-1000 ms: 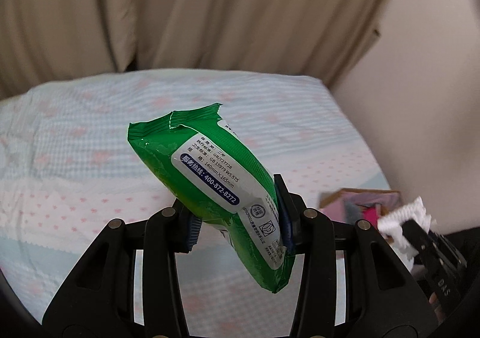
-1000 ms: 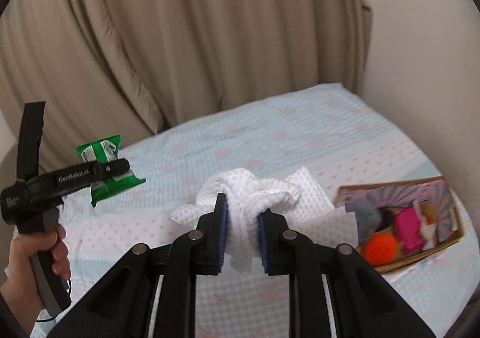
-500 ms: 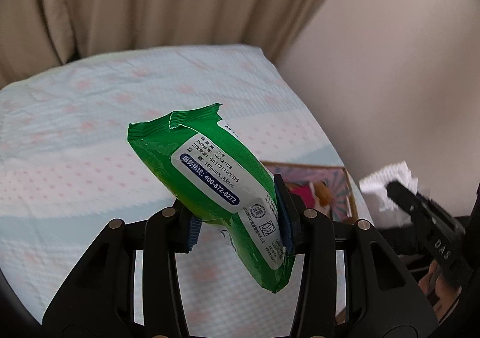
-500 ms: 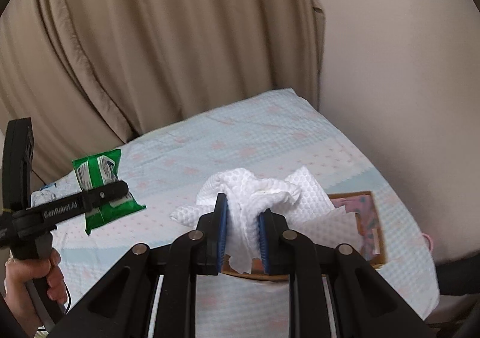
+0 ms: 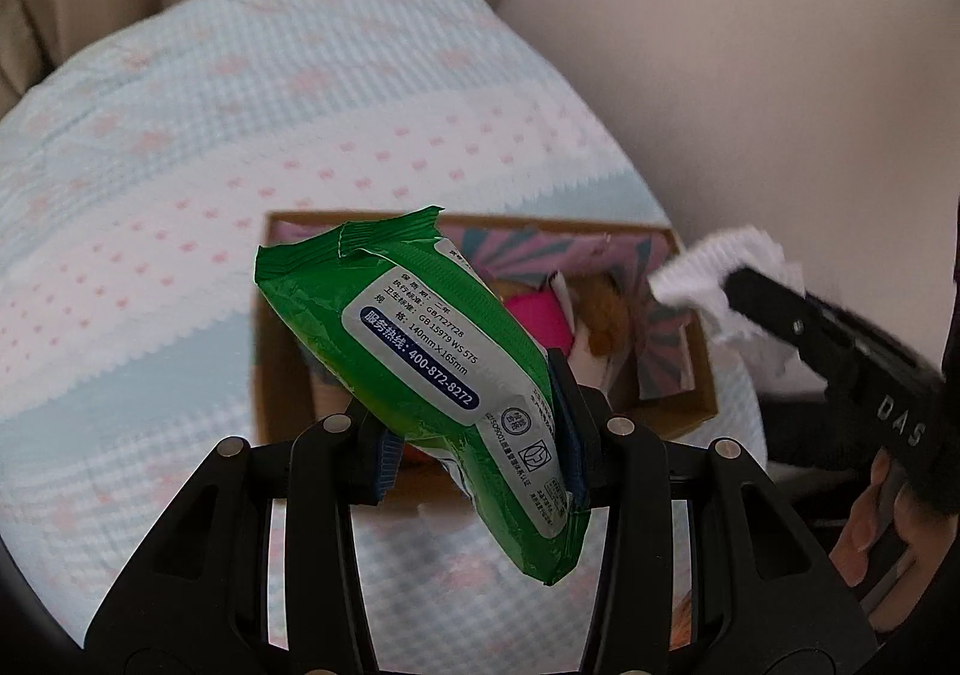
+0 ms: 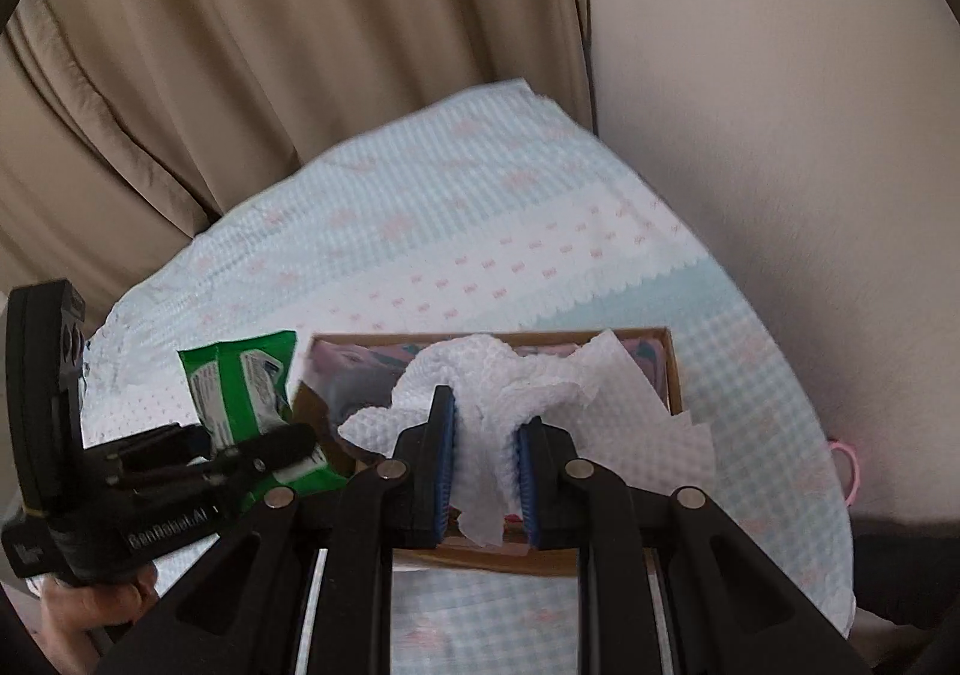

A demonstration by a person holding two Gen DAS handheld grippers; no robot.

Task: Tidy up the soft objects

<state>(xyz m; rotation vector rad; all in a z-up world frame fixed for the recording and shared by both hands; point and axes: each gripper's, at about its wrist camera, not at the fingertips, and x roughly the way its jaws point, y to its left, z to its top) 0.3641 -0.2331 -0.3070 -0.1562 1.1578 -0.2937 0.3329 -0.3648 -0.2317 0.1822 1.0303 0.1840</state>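
Observation:
My left gripper [image 5: 474, 453] is shut on a green wet-wipe pack [image 5: 420, 351] and holds it in the air over the near left part of a brown cardboard box [image 5: 702, 393]. The box lies on the bed and holds pink, brown and orange soft things. My right gripper [image 6: 483, 465] is shut on a crumpled white cloth [image 6: 504, 387] and holds it above the same box [image 6: 672, 363]. The cloth [image 5: 720, 267] also shows at the right of the left wrist view. The pack [image 6: 246, 393] and the left gripper [image 6: 228, 453] show in the right wrist view.
The bed [image 5: 180, 195] has a light blue and white cover with pink dots. Beige curtains [image 6: 240, 45] hang behind it and a cream wall [image 6: 780, 105] runs along its right side. A pink loop [image 6: 849, 465] lies at the bed's right edge.
Both grippers have moved right toward the box, each still holding its object. The box now lies directly under the pack and the cloth.

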